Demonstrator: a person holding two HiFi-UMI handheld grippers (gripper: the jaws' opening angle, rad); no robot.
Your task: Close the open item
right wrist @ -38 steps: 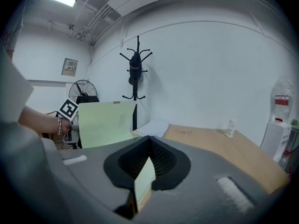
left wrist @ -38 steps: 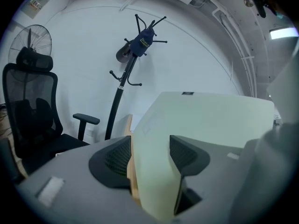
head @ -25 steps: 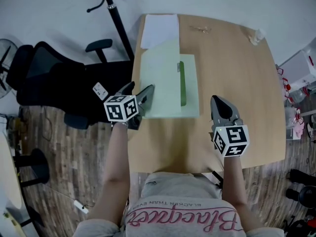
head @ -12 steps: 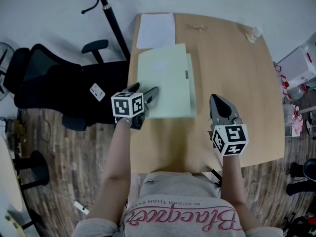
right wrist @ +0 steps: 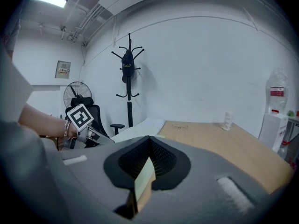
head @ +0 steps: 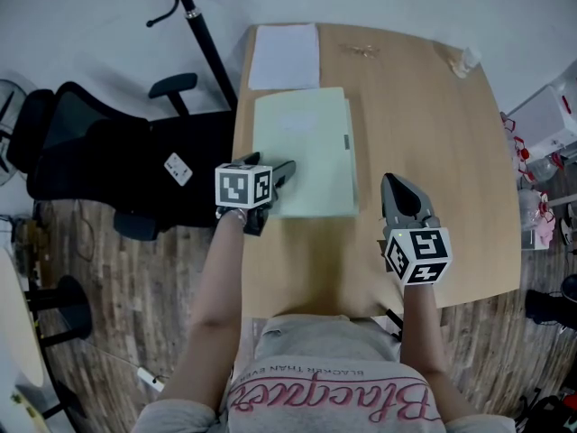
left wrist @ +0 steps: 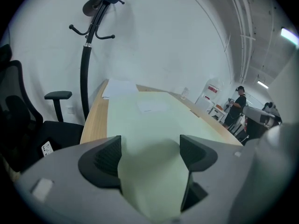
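Head view: pale green folder [head: 302, 152] lies closed.

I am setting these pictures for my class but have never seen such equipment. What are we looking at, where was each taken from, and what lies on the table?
A person at a light wooden table holds a two-jaw tool in each hand; the marker-covered cubes are part of the tools. The head view comes from a camera on the person's head, looking down. The other two come from cameras riding on each tool, looking along its jaws. On the table lie a flat pale green card folder, closed, and beyond it a white sheet of paper. The left tool is open, with the folder's near corner between its jaws. The right tool is shut, seemingly holding nothing, clear of the folder.
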